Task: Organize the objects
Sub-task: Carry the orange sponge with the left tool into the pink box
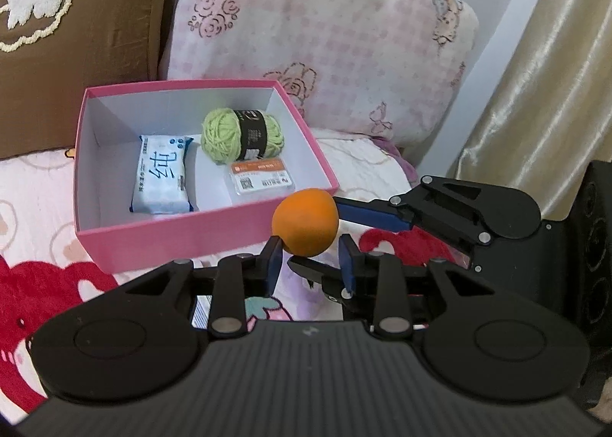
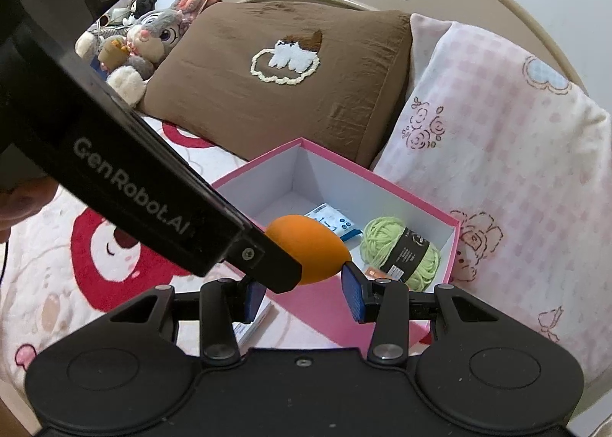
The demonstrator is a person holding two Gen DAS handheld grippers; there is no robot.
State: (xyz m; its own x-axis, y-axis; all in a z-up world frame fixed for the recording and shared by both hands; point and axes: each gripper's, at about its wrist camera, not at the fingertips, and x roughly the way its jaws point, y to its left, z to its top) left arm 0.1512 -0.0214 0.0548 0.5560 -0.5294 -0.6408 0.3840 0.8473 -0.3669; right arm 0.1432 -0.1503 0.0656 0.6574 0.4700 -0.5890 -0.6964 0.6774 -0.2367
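Orange ball (image 1: 305, 222) is clamped by both the left hand-held gripper (image 1: 310, 251) and right hand-held gripper (image 2: 304, 289), just beside the pink box (image 1: 214, 232).

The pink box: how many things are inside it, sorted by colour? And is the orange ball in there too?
In the pink box:
Green: 1, the yarn ball
White and blue: 1, the wipes pack
Clear with orange label: 1, the small case
Total: 3
The orange ball is not inside; grippers hold it at the box's front edge.
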